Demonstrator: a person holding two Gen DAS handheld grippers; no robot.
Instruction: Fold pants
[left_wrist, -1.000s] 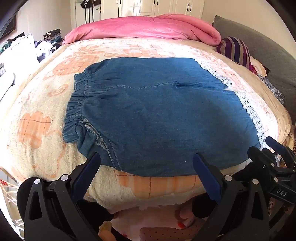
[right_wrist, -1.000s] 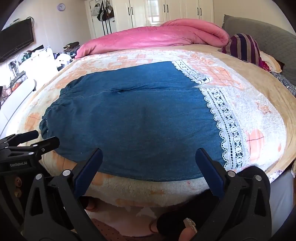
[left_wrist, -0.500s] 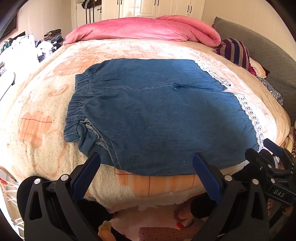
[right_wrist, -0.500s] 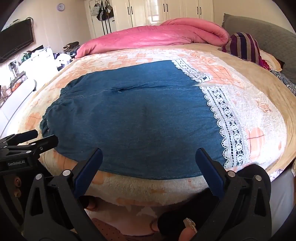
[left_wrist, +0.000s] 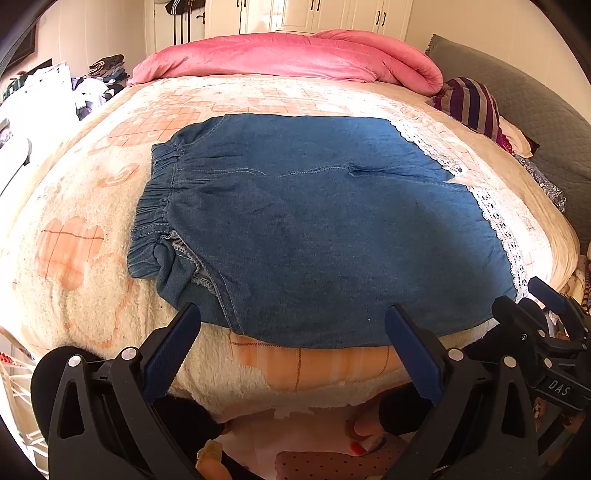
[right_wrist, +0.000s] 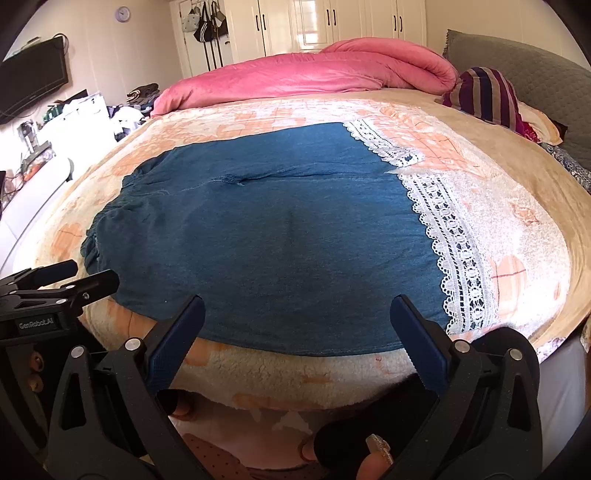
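Note:
Blue denim pants lie spread flat on the bed, with the elastic waistband at the left and white lace leg hems at the right. In the right wrist view the pants fill the middle, lace hem on the right. My left gripper hovers open over the near edge of the pants, close to the waist end, with nothing between its fingers. My right gripper is open too, above the near edge toward the hem. Each gripper shows at the side of the other's view.
A fluffy cream and orange blanket covers the bed. A rolled pink duvet lies along the far side, a striped pillow and grey headboard at the right. Clutter and a television stand left of the bed.
Both grippers have drifted slightly; the pants sit a little lower and farther in the views. Nothing was grasped and the pants have not moved.

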